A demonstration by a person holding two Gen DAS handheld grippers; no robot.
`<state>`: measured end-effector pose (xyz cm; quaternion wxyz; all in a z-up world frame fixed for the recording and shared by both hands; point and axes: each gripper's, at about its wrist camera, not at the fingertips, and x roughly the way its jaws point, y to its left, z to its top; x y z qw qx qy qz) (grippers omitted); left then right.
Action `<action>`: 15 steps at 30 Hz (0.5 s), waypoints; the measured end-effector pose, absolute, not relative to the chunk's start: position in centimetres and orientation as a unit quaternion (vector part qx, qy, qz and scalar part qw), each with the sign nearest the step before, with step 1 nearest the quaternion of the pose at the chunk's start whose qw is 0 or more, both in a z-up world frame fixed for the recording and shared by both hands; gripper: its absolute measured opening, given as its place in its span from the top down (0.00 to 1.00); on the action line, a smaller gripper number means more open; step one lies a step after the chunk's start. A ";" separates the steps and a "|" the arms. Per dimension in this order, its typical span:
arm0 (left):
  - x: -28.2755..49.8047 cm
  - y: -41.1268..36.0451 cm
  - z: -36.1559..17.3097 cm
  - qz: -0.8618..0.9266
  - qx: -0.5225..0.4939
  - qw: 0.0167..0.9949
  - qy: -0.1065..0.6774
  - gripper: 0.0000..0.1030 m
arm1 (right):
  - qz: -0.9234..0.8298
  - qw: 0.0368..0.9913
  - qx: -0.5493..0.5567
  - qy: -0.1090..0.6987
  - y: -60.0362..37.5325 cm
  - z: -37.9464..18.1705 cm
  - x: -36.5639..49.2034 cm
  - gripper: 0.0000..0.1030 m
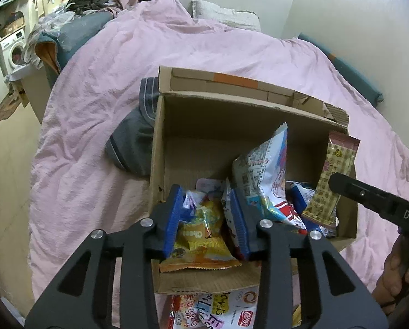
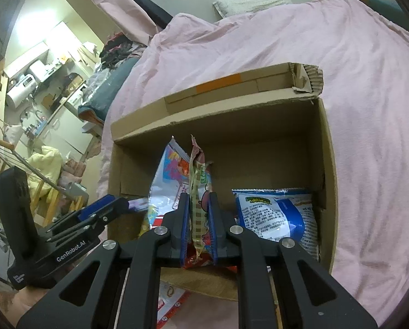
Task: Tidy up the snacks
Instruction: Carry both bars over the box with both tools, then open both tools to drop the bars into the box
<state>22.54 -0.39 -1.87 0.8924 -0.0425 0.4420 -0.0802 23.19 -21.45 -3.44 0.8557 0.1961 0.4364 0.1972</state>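
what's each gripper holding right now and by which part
Right gripper pinches the checkered snack packet near its lower half. Left gripper holds nothing, open around the yellow packet.

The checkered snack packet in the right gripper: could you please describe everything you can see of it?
The checkered snack packet is a slim, flat pouch of glossy, crinkly film, printed in a tan and cream check with small cartoon figures and a dull pink, crimped top edge. It stands roughly upright, top uppermost, pinched low down between the blue pads of the right gripper, over the open cardboard box. In the left wrist view it rises above the box's right wall. A pale blue bag stands right beside it.
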 end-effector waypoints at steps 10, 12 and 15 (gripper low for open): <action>22.5 0.1 -1.5 -0.071 -0.059 0.898 0.430 0.19 | 0.193 0.861 0.201 0.425 -22.0 -2.7 23.1 0.66; 22.5 0.3 -1.6 -0.069 -0.061 0.897 0.432 0.19 | 0.188 0.862 0.207 0.423 -22.4 -2.6 23.1 0.46; 22.6 0.4 -1.8 -0.068 -0.064 0.896 0.435 0.19 | 0.185 0.864 0.214 0.416 -22.8 -2.3 23.0 0.40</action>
